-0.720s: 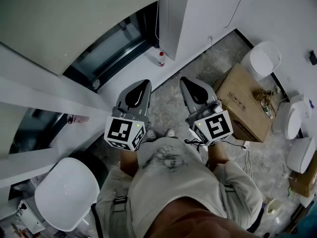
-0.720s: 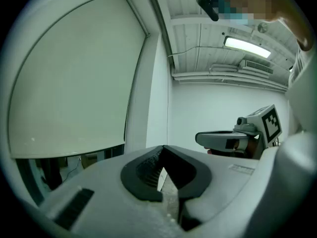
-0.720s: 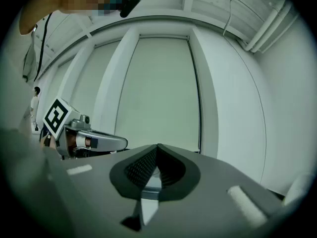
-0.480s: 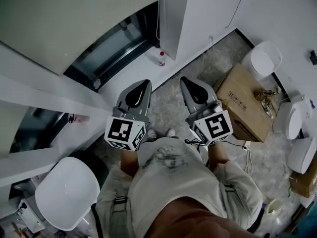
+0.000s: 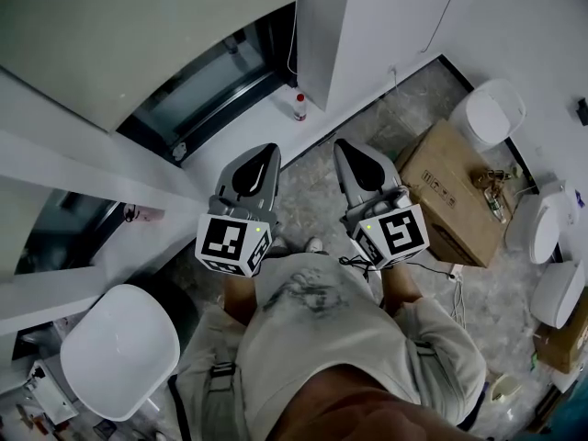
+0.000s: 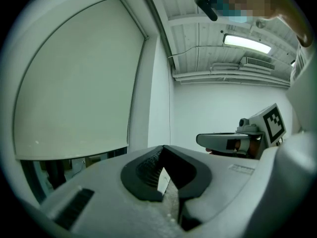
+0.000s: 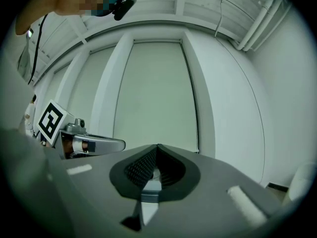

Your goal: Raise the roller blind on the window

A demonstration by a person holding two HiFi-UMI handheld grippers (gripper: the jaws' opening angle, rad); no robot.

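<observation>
- The roller blind (image 5: 138, 26) is seen drawn low over the window ahead, and its fabric is judged light and limp.
- A thin cord (image 5: 293, 35) beside it is judged the place to be gripped.
- The left tool (image 5: 265, 152) and right tool (image 5: 348, 146) are clenched, empty.

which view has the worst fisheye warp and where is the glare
Both gripper views are heavily fisheyed, with black corners; in the left gripper view the edges of the roller blind bow, and the ceiling light is blown out white, the only glare. The right gripper view is evenly lit. The head view is dimmer, with milder warp.
</observation>
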